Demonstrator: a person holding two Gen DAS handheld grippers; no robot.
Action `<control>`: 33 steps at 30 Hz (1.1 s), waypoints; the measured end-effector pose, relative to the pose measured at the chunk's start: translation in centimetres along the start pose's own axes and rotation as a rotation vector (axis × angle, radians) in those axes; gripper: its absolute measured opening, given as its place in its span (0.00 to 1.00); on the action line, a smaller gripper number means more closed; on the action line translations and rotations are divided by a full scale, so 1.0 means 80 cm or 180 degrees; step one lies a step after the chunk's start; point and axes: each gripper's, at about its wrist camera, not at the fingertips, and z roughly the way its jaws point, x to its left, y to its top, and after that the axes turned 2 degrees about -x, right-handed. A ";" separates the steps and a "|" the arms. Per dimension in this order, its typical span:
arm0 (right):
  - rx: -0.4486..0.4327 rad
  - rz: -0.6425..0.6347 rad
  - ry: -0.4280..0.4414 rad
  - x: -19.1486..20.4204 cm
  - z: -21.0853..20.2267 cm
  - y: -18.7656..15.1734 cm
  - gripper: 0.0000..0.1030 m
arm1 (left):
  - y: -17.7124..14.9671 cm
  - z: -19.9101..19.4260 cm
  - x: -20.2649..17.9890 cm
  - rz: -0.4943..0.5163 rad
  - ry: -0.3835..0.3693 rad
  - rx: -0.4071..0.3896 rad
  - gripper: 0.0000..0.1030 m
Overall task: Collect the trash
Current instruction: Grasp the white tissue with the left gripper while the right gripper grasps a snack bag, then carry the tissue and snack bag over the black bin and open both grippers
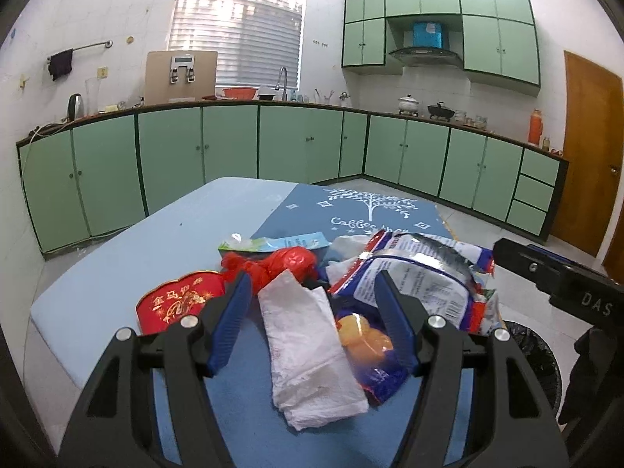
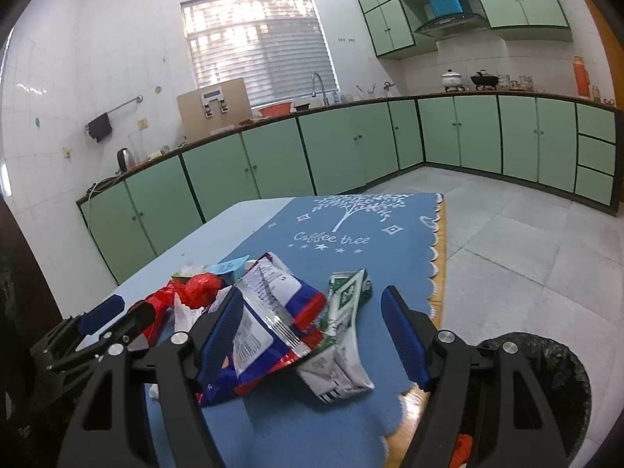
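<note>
On the blue mat lies a pile of trash. My left gripper is open just above it, and a crumpled white tissue lies loose between its fingers. An orange-filled wrapper sits by the right finger. A red box, a red plastic bag and a blue-and-silver snack bag lie around. My right gripper is open over the snack bag and a crushed green-and-white carton, without pressing either. The left gripper shows at the left.
A bin with a black liner stands on the floor right of the table, below the mat's scalloped edge. A flattened green carton lies behind the red bag. Green cabinets line the far walls. A wooden door is at the right.
</note>
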 end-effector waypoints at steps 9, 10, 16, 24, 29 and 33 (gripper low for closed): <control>0.0226 0.0105 0.0159 -0.005 0.043 0.000 0.55 | -0.006 0.015 0.002 -0.0011 0.0017 0.0103 0.62; 0.0263 0.0100 0.0197 -0.005 0.046 0.000 0.49 | -0.008 0.016 0.003 -0.0013 0.0015 0.0117 0.62; 0.0344 0.0021 0.0394 0.005 0.049 -0.003 0.16 | -0.018 0.021 0.004 -0.0043 -0.0007 0.0215 0.62; 0.0091 0.0037 0.0539 0.007 0.011 0.018 0.12 | -0.031 0.027 -0.008 0.0018 -0.0016 0.0323 0.62; -0.0004 0.0062 0.0488 -0.002 -0.011 0.023 0.12 | -0.043 0.040 -0.015 0.0083 0.0020 0.0486 0.51; -0.0007 0.0037 0.0448 -0.002 -0.019 0.018 0.12 | -0.051 0.048 -0.016 0.0048 0.0024 0.0609 0.32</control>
